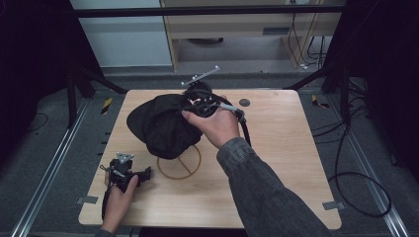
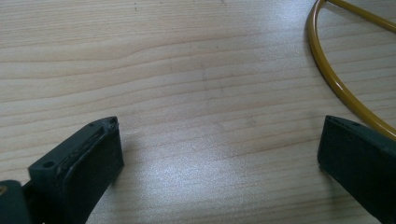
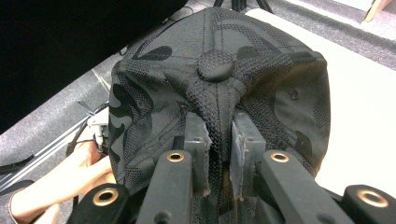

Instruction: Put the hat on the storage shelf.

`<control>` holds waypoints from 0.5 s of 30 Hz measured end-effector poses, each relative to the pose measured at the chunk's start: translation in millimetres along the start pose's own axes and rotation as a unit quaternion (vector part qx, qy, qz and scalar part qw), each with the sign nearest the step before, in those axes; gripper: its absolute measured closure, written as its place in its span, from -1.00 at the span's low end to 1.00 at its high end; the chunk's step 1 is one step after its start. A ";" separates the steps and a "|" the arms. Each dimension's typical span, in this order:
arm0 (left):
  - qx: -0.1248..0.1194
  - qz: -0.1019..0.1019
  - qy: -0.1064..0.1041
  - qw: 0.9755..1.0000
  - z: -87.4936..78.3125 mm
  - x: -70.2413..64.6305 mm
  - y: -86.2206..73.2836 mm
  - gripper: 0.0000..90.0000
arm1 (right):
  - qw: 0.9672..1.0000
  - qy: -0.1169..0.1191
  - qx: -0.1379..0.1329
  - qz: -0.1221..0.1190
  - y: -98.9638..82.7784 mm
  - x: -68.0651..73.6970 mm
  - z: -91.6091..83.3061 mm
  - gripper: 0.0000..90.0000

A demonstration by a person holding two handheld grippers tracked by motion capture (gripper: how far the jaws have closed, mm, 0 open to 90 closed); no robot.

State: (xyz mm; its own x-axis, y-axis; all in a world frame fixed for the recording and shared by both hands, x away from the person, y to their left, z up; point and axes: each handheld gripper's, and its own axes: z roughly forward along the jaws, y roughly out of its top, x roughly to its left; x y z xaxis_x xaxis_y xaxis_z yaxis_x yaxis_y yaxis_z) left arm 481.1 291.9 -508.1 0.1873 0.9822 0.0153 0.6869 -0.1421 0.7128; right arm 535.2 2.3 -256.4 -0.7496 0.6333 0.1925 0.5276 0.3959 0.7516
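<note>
We count one black cap (image 1: pixel 160 126), held above the middle of the wooden table (image 1: pixel 276 163) and hanging over the far edge of one yellow ring (image 1: pixel 179 163) that lies flat on the wood. In the right gripper view the cap (image 3: pixel 219 88) shows mesh panels, a darker wavy pattern and one crown button (image 3: pixel 215 64); we read no brand or writing on it. The right gripper (image 3: pixel 219 135) has its jaws pressed on a fold of cap fabric just below that button. The left gripper (image 1: pixel 129 175) rests low at the table's near left, jaws spread wide over bare wood, the ring (image 2: pixel 336 79) just beside one jaw. One small dark disc (image 1: pixel 244 102) sits near the far edge.
</note>
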 end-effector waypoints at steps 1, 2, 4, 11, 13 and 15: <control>-0.001 0.000 -0.001 1.000 0.1 0.0 0.0 -1.00 | 1.000 0.000 0.000 0.000 0.0 0.0 0.0 0.75; -0.001 0.000 -0.001 1.000 0.1 -0.1 0.0 -1.00 | 1.000 0.001 -0.001 0.000 -0.3 -0.2 0.0 0.75; 0.000 0.001 -0.002 1.000 0.1 -0.2 0.1 -1.00 | 1.000 0.001 -0.003 0.000 -0.9 -0.5 -0.3 0.74; 0.000 0.001 -0.002 1.000 0.1 -0.3 0.1 -1.00 | 1.000 0.005 -0.012 0.000 -3.2 -1.8 -4.9 0.54; 0.000 0.002 -0.003 1.000 0.1 -0.2 0.1 -1.00 | 1.000 0.005 -0.018 0.001 -5.2 -2.9 -10.6 0.43; 0.000 0.002 -0.003 1.000 0.1 -0.2 0.1 -1.00 | 1.000 0.006 -0.020 0.002 -7.7 -3.9 -15.4 0.40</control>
State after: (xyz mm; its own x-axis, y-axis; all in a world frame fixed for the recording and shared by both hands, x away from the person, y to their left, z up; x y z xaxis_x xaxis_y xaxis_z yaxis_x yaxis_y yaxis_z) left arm 481.2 291.7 -508.1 0.1931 0.9811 0.0139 0.6858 -0.1451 0.7132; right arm 527.9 -13.4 -253.2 -0.7527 0.6265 0.2022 0.5136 0.3667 0.7757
